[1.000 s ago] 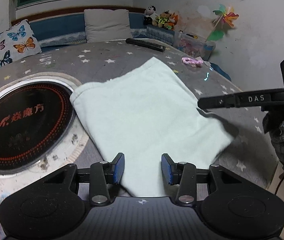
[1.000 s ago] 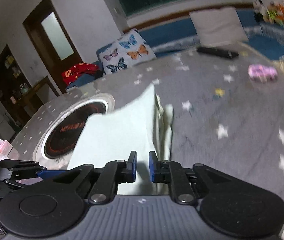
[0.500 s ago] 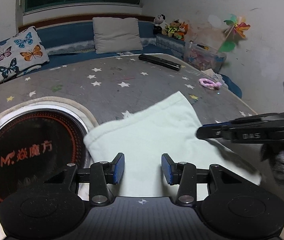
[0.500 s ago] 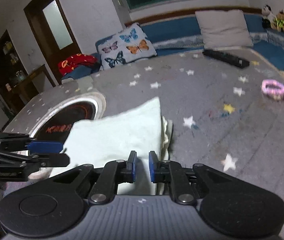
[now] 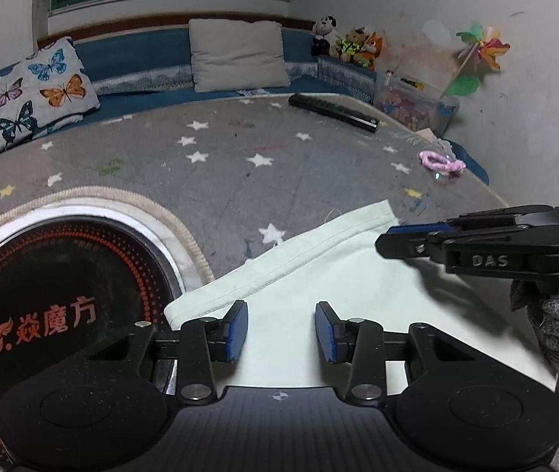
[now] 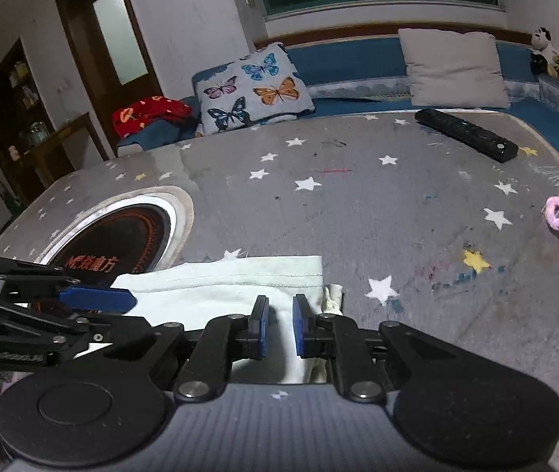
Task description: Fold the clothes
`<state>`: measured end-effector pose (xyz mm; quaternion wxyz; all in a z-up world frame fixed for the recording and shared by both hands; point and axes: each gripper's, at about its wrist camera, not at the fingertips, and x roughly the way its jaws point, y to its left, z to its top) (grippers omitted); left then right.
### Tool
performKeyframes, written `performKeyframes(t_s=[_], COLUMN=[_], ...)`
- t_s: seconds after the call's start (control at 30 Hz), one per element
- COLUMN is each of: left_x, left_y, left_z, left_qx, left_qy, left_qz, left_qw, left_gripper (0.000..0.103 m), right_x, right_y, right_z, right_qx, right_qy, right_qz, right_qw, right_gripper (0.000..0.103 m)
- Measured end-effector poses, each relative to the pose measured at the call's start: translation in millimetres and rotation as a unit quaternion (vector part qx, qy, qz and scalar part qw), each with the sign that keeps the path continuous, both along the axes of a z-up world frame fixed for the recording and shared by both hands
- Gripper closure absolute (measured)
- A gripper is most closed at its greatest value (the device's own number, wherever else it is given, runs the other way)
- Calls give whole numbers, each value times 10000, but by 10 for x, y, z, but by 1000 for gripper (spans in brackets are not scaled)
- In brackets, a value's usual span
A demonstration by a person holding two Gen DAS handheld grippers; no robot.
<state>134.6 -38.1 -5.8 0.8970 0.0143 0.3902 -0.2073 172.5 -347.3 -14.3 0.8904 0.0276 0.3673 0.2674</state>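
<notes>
A pale mint cloth [image 5: 319,271] lies folded on the grey star-patterned table, its left corner touching the black round disc. My left gripper [image 5: 280,330] sits low over its near part. Its jaws are closing, still well apart, with flat cloth between them and no pad pressing. My right gripper [image 6: 278,326] stands at the cloth's [image 6: 220,287] right edge, pads nearly together on a strip of fabric. In the left wrist view the right gripper [image 5: 387,238] reaches in from the right, held by a grey gloved hand [image 5: 555,330]. The cloth's near edge is hidden under both grippers.
A black round disc with a red logo [image 5: 43,314] is set into the table at the left. A black remote [image 5: 332,112] and a pink braided loop [image 5: 441,161] lie farther back and right. Pillows [image 5: 236,55] line the bench behind. The table's right edge [image 5: 488,192] is close.
The cloth's far edge has come back from near the remote to level with the disc, and it now looks smaller and flatter. Both grippers have shifted across the table. The right gripper stays shut.
</notes>
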Motion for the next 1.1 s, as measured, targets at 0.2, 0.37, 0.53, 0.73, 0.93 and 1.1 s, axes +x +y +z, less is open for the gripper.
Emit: performKeyframes(t_s=[0.2, 0.37, 0.53, 0.73, 0.93, 1.1], left_x=[4, 86, 111, -14, -316, -661], left_y=[38, 134, 212, 167, 6, -103], left_z=[75, -8, -42, 60, 182, 214], left_qx=[-59, -11, -117, -46, -44, -13], left_qy=[-123, -15, 38, -121, -309, -427], left_qz=[59, 250, 333, 259, -101, -445], left_qw=[9999, 9997, 9994, 9996, 9995, 9981], left_gripper=[61, 61, 61, 59, 48, 35], right_x=[33, 211, 182, -146, -646, -1014], right_y=[25, 125, 86, -115, -258, -350], right_z=[163, 39, 77, 283, 274, 236], right_qx=[-16, -120, -107, -74, -33, -48], right_qy=[-198, 36, 27, -72, 30, 14], right_qz=[25, 122, 143, 280, 472, 458], right_qw=[9998, 9998, 9998, 9996, 9989, 9989], right_gripper=[90, 91, 91, 90, 90, 90])
